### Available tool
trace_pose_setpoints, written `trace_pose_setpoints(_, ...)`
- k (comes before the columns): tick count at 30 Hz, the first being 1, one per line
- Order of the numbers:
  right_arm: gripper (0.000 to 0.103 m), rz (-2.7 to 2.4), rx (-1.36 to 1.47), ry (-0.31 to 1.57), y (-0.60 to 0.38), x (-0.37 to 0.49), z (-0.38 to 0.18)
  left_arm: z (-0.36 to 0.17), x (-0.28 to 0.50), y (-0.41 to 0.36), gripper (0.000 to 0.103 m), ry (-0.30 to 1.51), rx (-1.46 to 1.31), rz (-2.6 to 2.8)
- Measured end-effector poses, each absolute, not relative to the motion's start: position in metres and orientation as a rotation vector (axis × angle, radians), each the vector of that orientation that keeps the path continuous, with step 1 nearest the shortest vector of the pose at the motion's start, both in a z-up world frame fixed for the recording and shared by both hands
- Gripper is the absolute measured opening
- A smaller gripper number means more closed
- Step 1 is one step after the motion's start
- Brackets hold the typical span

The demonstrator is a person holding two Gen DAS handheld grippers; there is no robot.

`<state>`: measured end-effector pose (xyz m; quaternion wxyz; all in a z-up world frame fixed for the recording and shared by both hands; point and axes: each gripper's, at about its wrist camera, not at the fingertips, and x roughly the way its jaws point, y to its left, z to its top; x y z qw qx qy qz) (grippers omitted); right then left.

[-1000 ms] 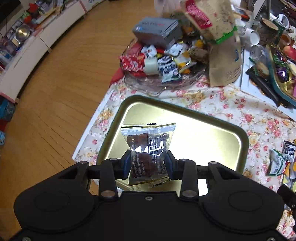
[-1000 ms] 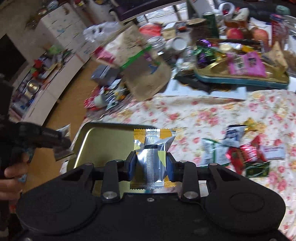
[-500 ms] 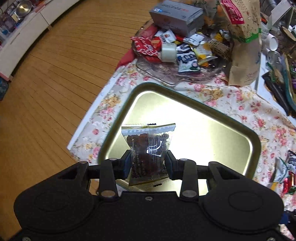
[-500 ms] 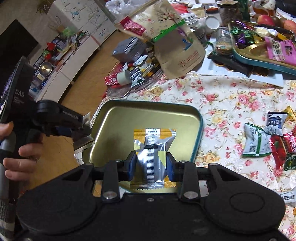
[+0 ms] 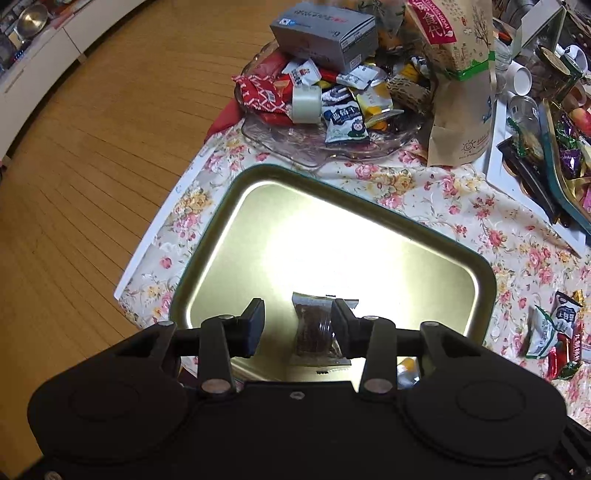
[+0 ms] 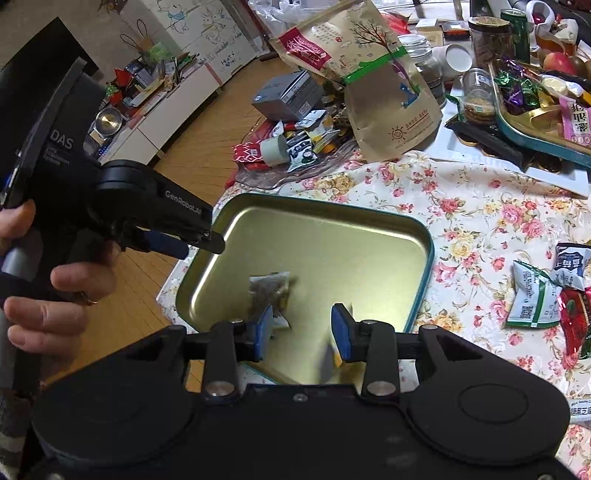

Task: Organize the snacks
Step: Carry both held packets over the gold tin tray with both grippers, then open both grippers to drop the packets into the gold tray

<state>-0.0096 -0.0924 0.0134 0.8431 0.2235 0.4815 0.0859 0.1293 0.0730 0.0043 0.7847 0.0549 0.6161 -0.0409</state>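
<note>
A shiny gold tin tray (image 5: 258,206) (image 6: 369,236) lies on the flowered cloth. My left gripper (image 5: 295,325) is open above its near edge. A clear packet of brown snack (image 5: 314,328) rests against the right finger, apparently released into the tray; it shows blurred in the right wrist view (image 6: 269,288). My right gripper (image 6: 302,328) is open over the tray's near side. A yellow and silver packet (image 6: 334,356) lies by its right finger, partly hidden. The left gripper (image 6: 207,240) also shows at the tray's left rim.
A glass dish (image 5: 325,147) piled with snacks, a grey box (image 5: 325,29) and a brown paper bag (image 5: 458,81) stand behind the tray. Loose packets (image 6: 535,295) lie on the cloth to the right. A teal tray of sweets (image 6: 532,122) is far right. Wooden floor lies left.
Both grippers have opened and let go of their packets, which have dropped toward the tray. Both grippers moved closer over the tray.
</note>
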Motion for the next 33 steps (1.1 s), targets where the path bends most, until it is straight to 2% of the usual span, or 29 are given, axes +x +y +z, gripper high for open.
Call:
trace_pose_setpoints(18,0.039,0.103,0.468,1.058,-0.105,-0.011,0.006,0.002,0.122,0.059,0.05,1.359,0.124,-0.117)
trace_pose_setpoints(33,0.041,-0.073,0.466,1.054,-0.169,-0.032,0.002,0.012,0.07,-0.016,0.05,1.196,0.108,-0.185)
